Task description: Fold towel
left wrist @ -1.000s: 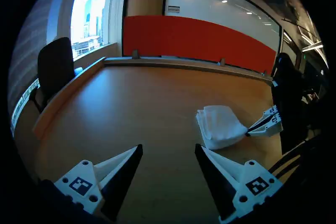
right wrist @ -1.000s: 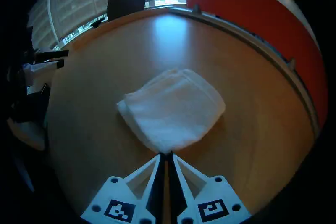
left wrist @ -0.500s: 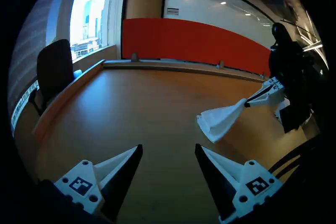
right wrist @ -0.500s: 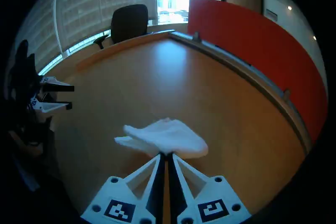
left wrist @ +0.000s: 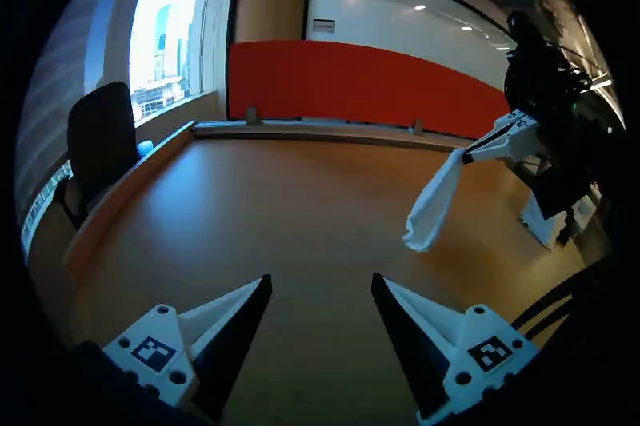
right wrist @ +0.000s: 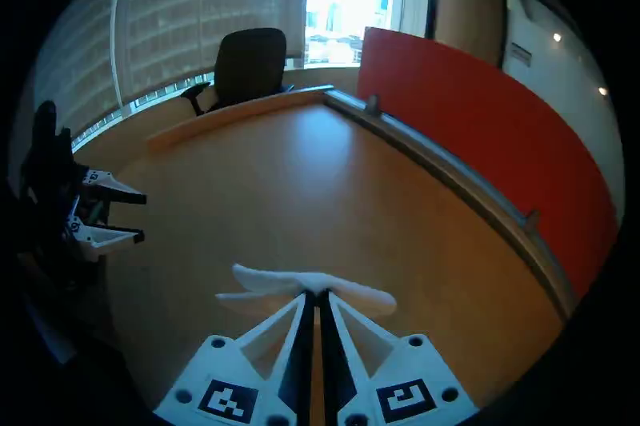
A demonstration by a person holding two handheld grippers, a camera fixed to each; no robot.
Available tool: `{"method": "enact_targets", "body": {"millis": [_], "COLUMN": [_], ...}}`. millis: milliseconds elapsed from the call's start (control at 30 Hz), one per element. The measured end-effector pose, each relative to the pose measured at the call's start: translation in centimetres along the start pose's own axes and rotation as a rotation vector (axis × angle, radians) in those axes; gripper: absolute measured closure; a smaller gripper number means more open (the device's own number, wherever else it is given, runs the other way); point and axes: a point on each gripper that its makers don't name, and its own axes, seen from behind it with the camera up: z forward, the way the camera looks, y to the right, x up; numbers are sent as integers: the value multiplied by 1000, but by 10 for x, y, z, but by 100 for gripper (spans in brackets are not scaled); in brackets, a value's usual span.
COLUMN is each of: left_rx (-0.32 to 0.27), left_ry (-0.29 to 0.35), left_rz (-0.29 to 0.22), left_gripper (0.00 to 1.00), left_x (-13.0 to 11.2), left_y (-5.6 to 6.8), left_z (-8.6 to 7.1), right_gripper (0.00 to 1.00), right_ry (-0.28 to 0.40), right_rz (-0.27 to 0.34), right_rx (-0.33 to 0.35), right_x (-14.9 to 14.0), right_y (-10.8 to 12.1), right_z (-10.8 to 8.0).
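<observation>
White towel point(left wrist: 432, 202) hangs limp over the wooden desk point(left wrist: 264, 202), well right of the left gripper point(left wrist: 320, 282). It is pinched at its top end by the right gripper point(left wrist: 468, 156), whose fingers are closed together on the cloth. The left gripper's fingers are spread wide and hold nothing. Finger tags point(left wrist: 154, 352) carry black-and-white square codes. The wall sign point(left wrist: 324, 25) is too small to read.

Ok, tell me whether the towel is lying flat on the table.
No, the towel hangs down from the right gripper, pinched by one end above the table.
</observation>
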Motion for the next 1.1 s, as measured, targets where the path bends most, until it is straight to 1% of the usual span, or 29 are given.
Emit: {"method": "enact_targets", "body": {"millis": [200,400,600,800,1100], "left_rx": [-6,-19,-33,-43,-55], "left_ry": [3,7,7,10,10], "left_rz": [3,10,18,28,37], "left_gripper": [8,8,8,8,8], "left_x": [2,6,8,12,16], "left_y": [1,5,9,13,21], "left_z": [0,3,5,8,12], "right_gripper": [95,95,95,95,95], "right_ry": [11,19,32,36,34], "right_rz": [-1,11,25,49,96], "right_rx": [-12,-26,-58,-97,-165], "right_x": [7,7,7,0,-23], "right_y": [6,12,27,50,90], "right_z": [-9,-20,-36,-60,-101]}}
